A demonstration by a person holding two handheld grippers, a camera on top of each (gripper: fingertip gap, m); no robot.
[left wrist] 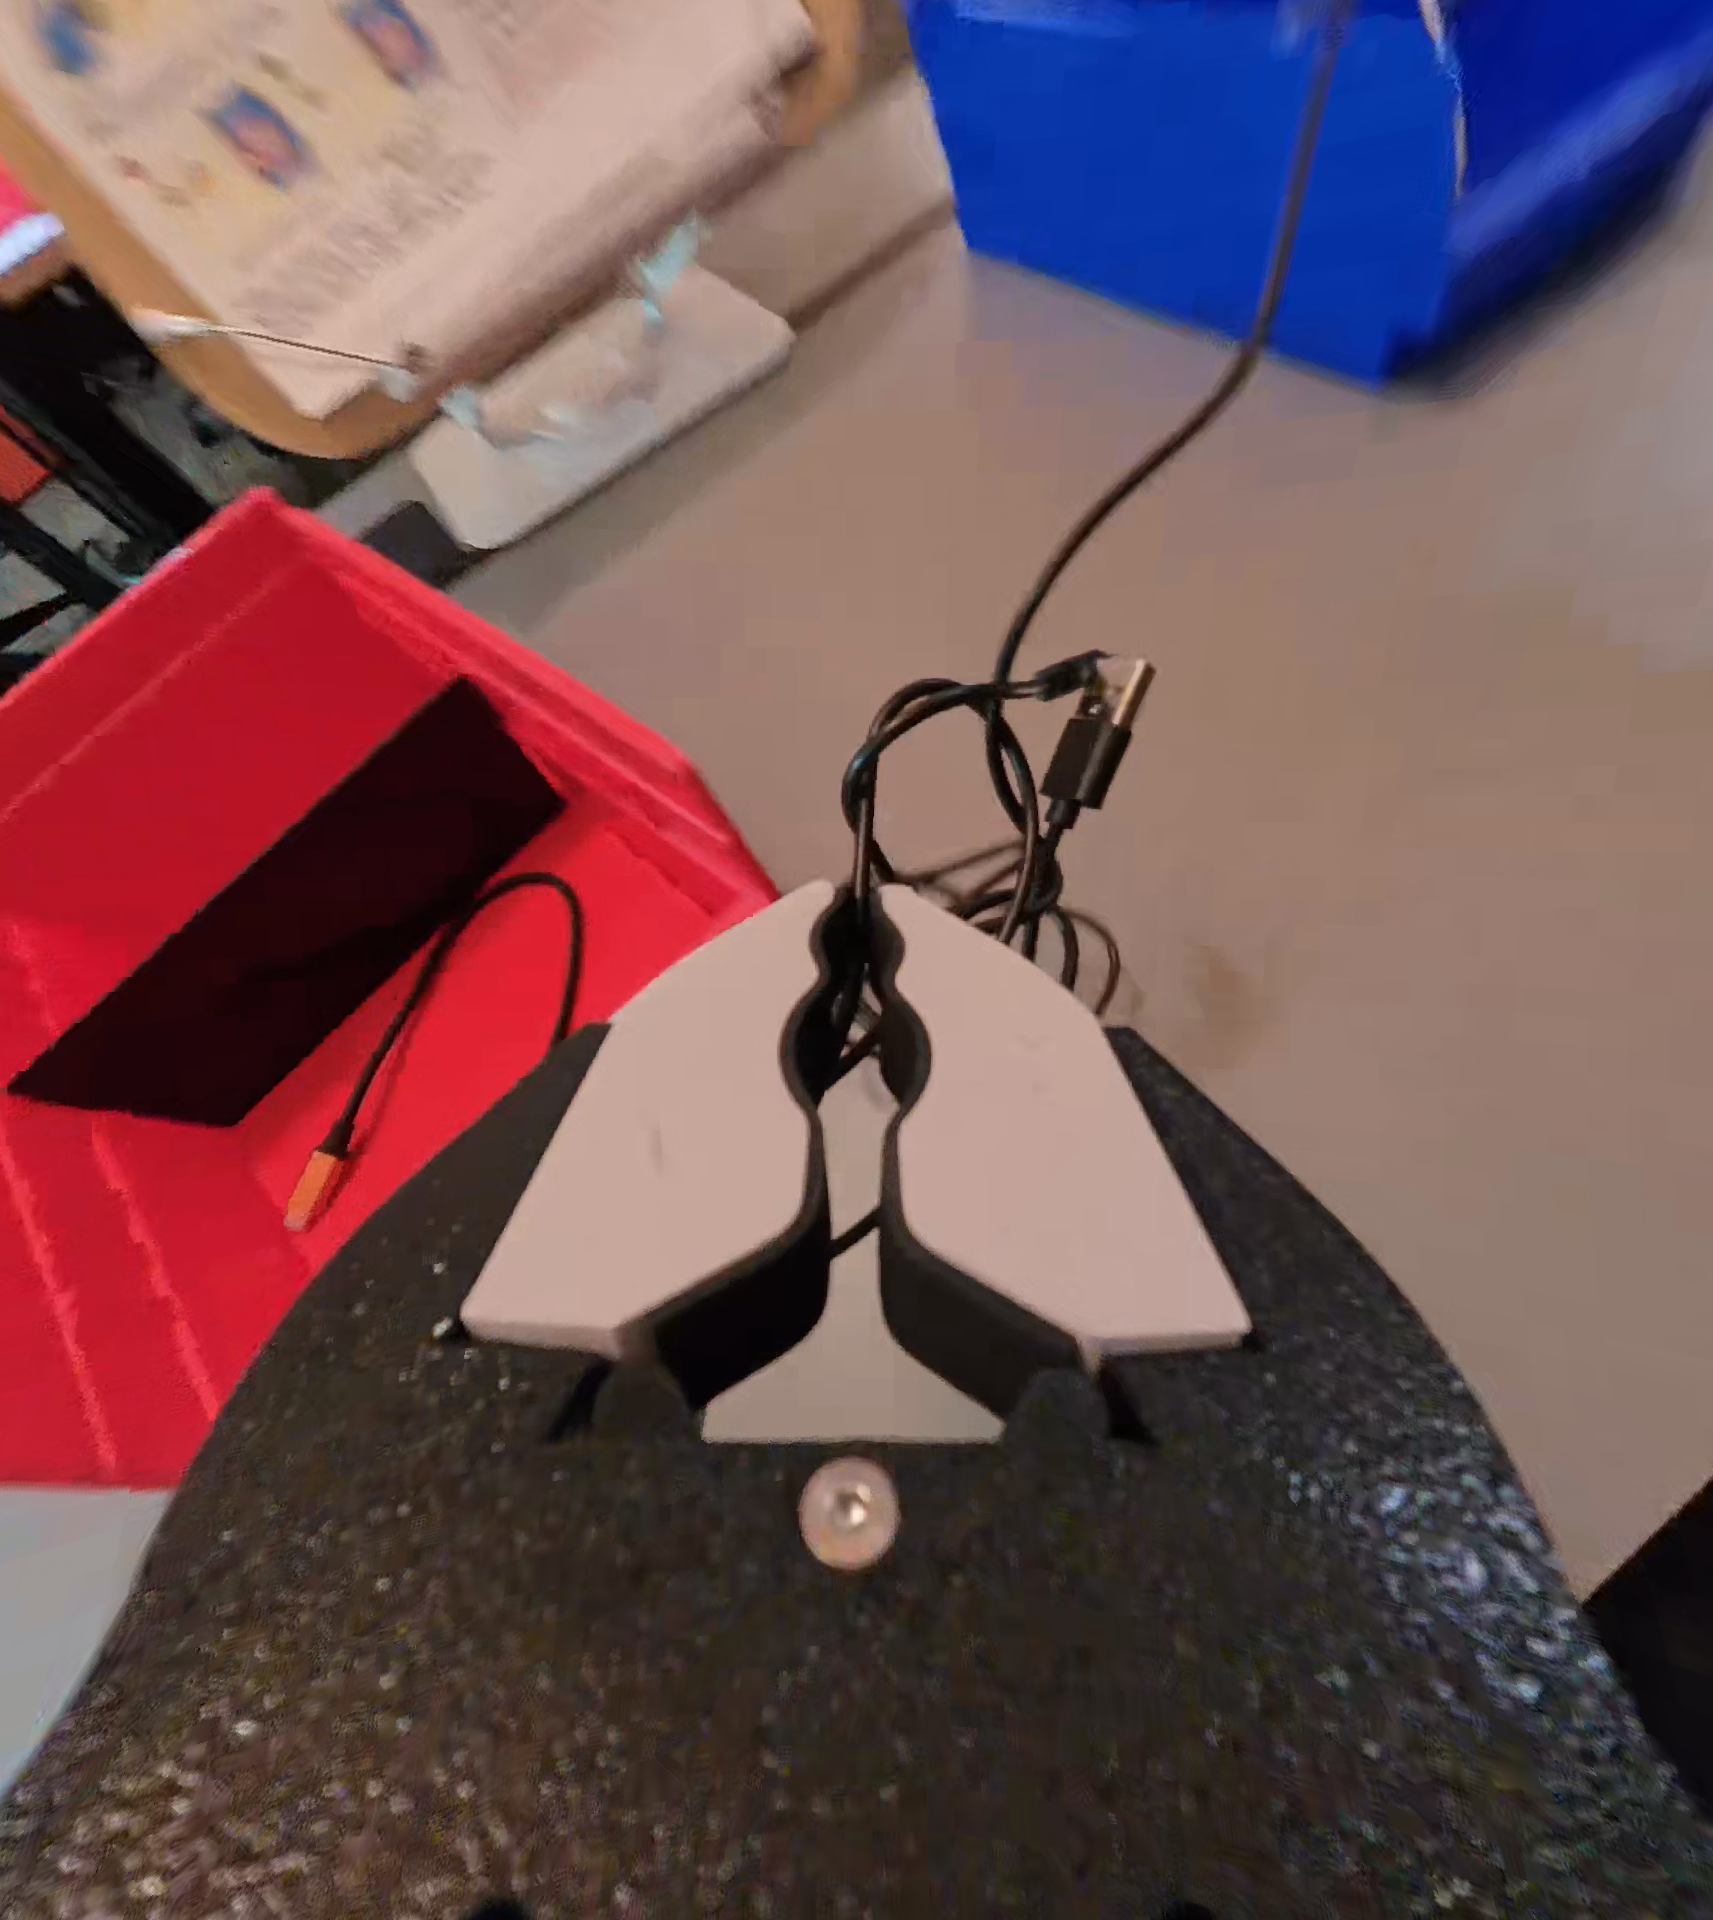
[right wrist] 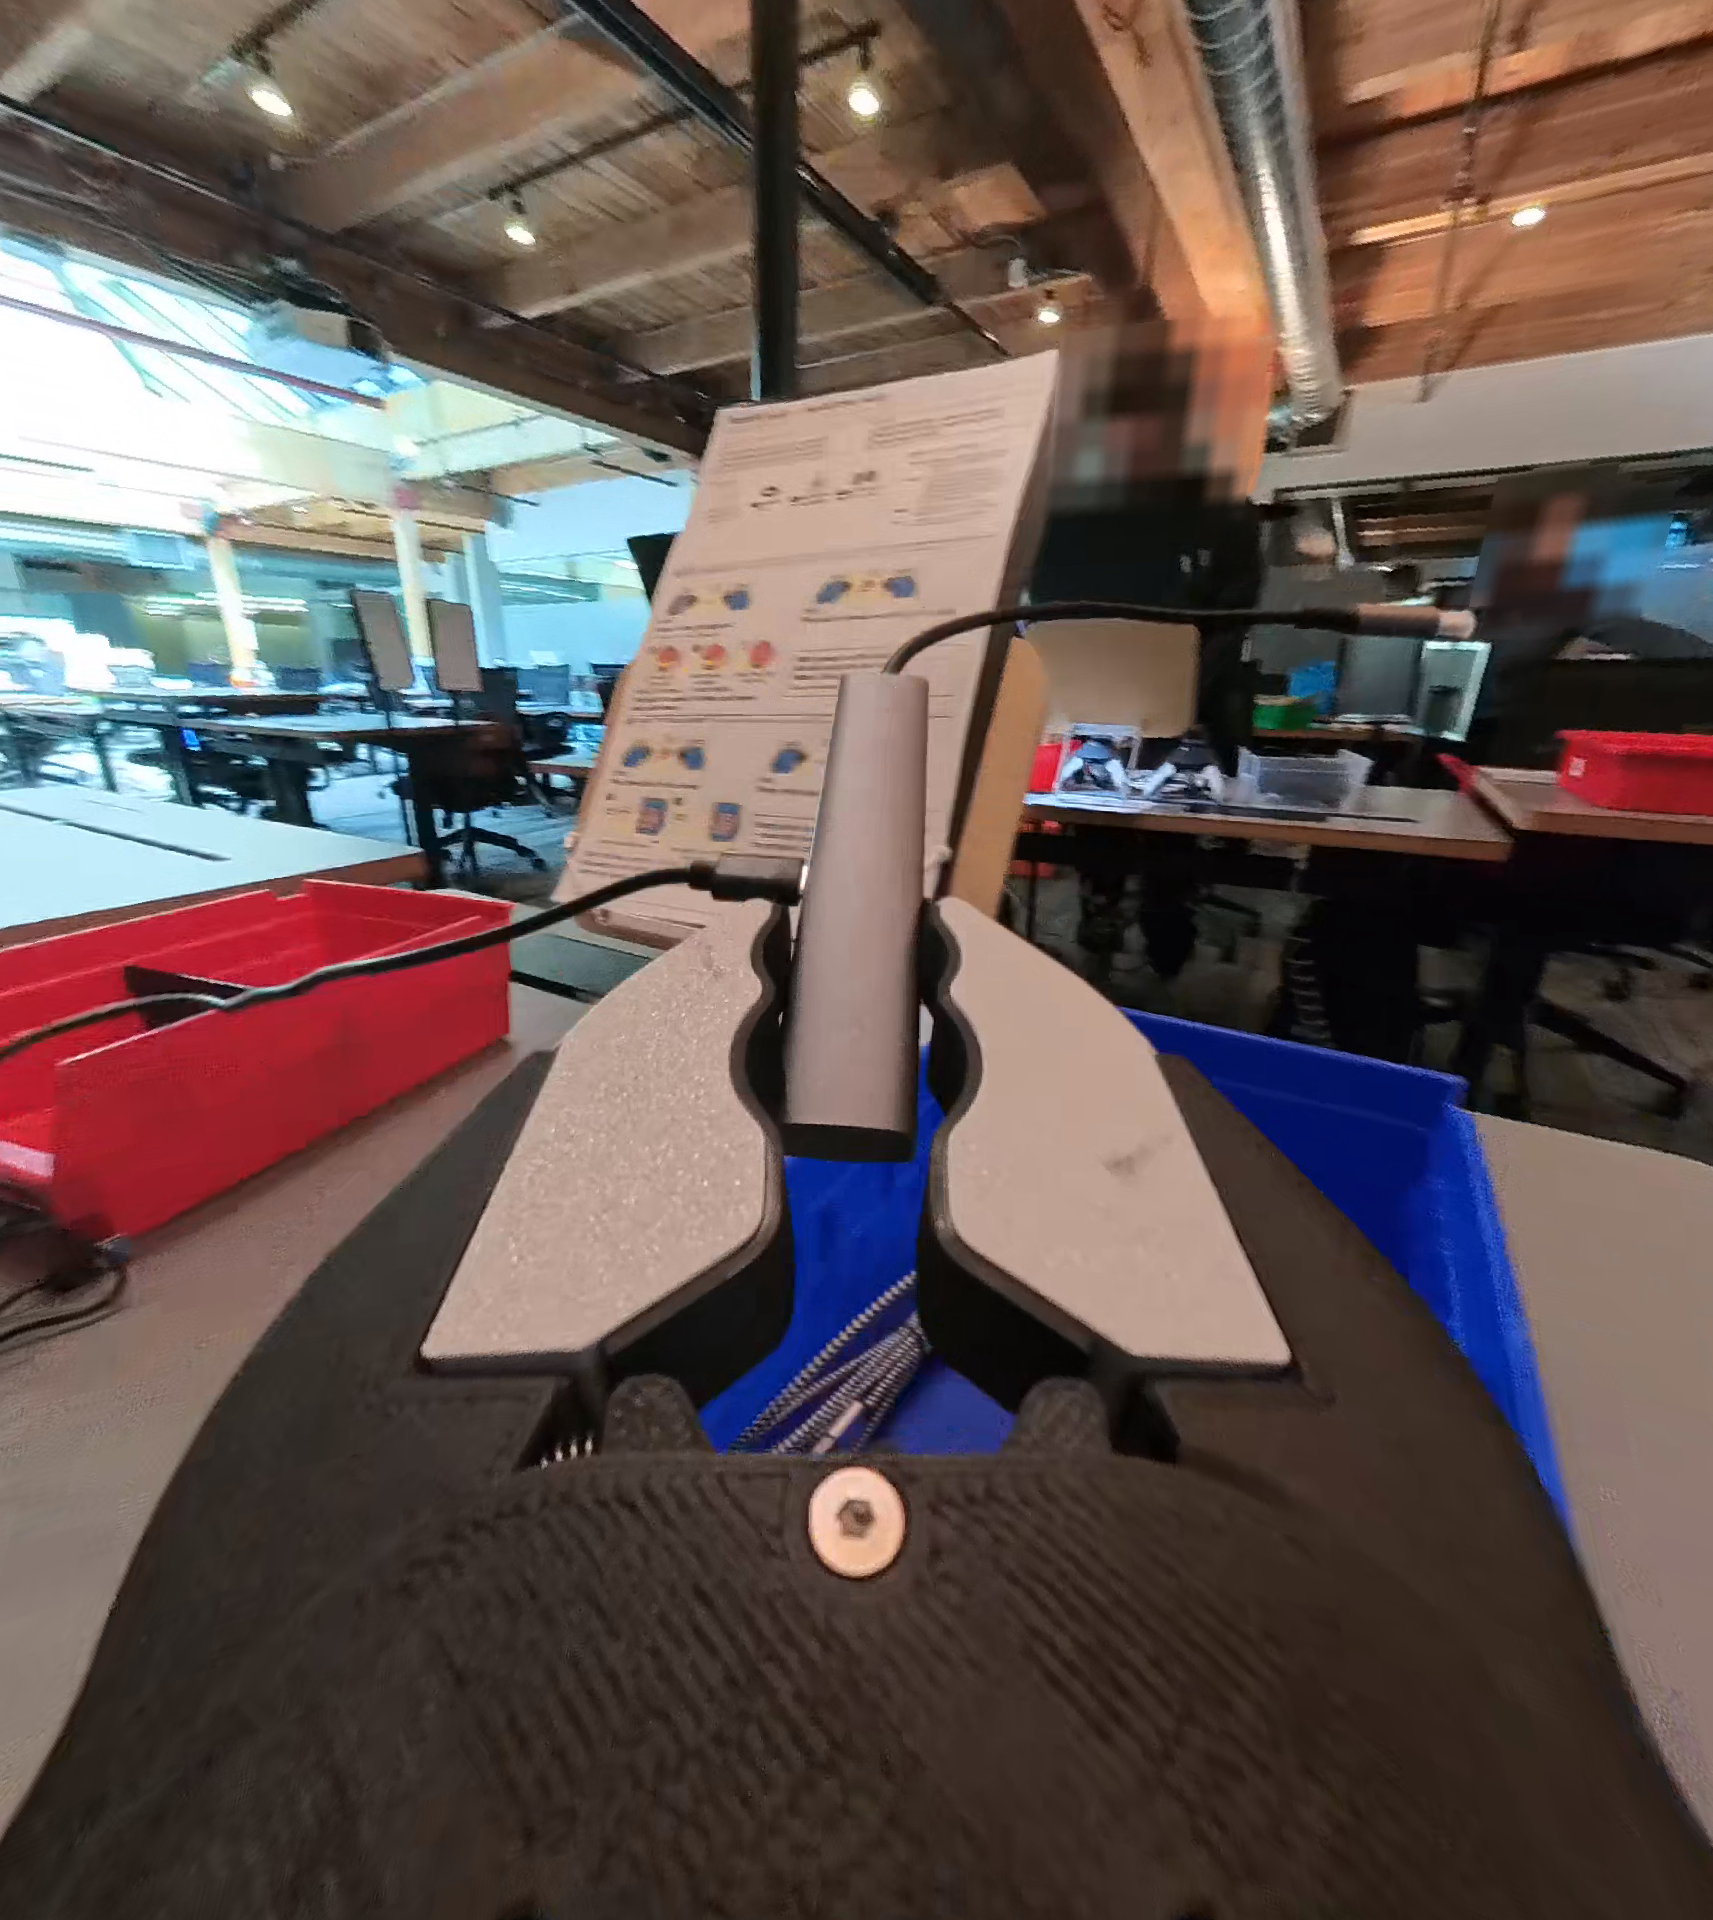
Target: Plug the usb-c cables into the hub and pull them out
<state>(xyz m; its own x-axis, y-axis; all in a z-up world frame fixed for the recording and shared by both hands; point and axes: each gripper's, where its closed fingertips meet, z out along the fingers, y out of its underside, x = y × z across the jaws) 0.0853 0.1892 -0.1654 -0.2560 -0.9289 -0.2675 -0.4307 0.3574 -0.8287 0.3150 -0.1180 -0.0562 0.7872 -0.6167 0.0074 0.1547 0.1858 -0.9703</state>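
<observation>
The right claw [right wrist: 857, 935] clamps the stiff, light hub [right wrist: 857, 904] at mid-body, while the left claw [left wrist: 857, 904] pinches the limp black cable [left wrist: 1028, 644], likely better gripped at its rigid plug [right wrist: 753, 878] beside the hub.

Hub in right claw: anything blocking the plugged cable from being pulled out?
Nothing visible. The black plug sits in the hub's left side, above the right claw's finger; its cable runs left over the red bin.
</observation>
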